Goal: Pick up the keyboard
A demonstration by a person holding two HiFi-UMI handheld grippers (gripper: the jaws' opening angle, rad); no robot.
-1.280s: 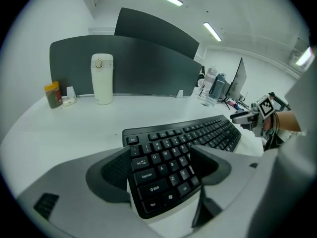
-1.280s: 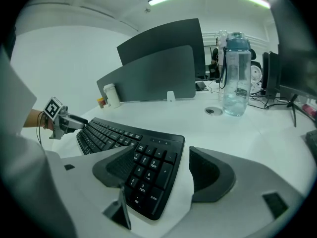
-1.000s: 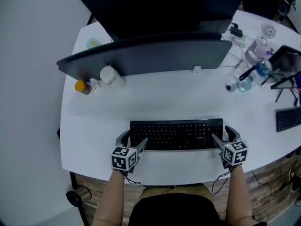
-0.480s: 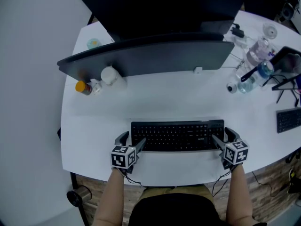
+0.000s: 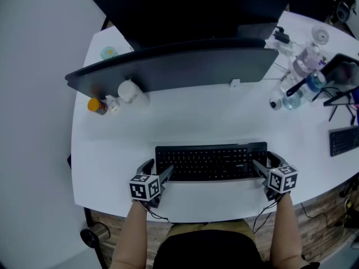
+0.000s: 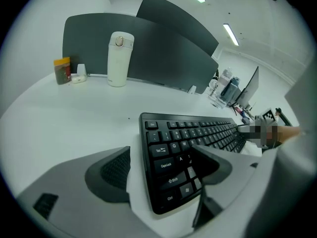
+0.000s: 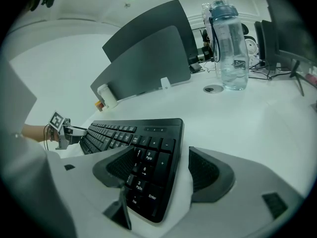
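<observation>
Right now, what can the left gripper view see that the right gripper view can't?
Only the left gripper view shows the keyboard's Shift and Ctrl end, sitting between the jaws of the open left gripper. Only the right gripper view shows the number-pad end with Enter, between the jaws of the open right gripper, plus a clear water bottle close up. Both show the black keyboard, the white table, the dark divider panel and the other gripper far off at the opposite end.
</observation>
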